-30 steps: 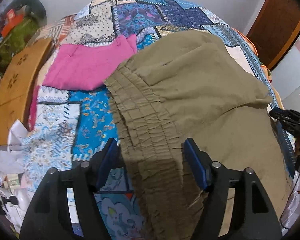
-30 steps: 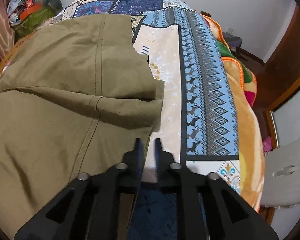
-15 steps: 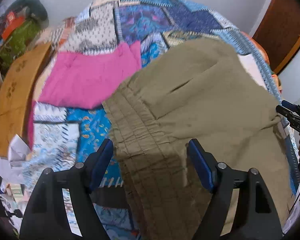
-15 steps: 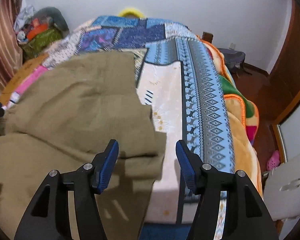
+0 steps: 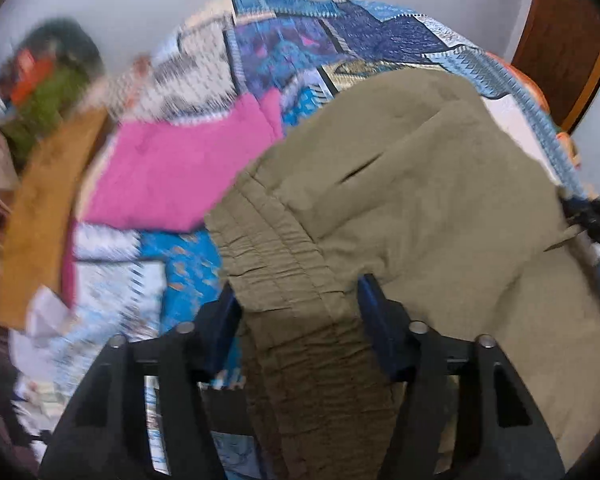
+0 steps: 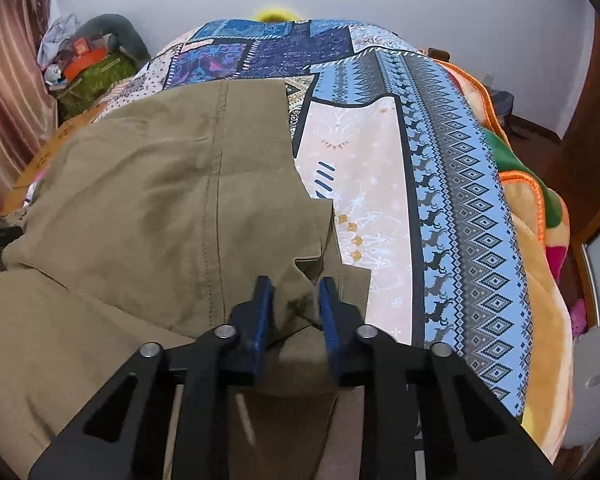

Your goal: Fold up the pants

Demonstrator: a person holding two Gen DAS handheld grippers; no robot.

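Note:
Olive pants (image 5: 420,200) lie spread on a patchwork bedspread (image 5: 300,40). My left gripper (image 5: 298,300) straddles their gathered waistband (image 5: 284,264). Its jaws are closing, with the band filling the gap but not pinched. In the right wrist view the pants (image 6: 160,200) cover the left half of the bed. My right gripper (image 6: 295,300) is closing on a leg hem corner (image 6: 300,280), and the cloth puckers between its blue pads. The right gripper's tip also shows at the right edge of the left wrist view.
A pink cloth (image 5: 180,168) lies on the bed left of the waistband, beside a brown wooden board (image 5: 40,208). Bags and clutter (image 6: 92,64) are piled at the far left corner. An orange blanket (image 6: 540,280) hangs off the bed's right side, near a wooden door (image 5: 560,40).
The right gripper opened wide, then narrowed over the hem corner. The left jaws narrowed around the waistband. Both grippers sank a little toward the pants.

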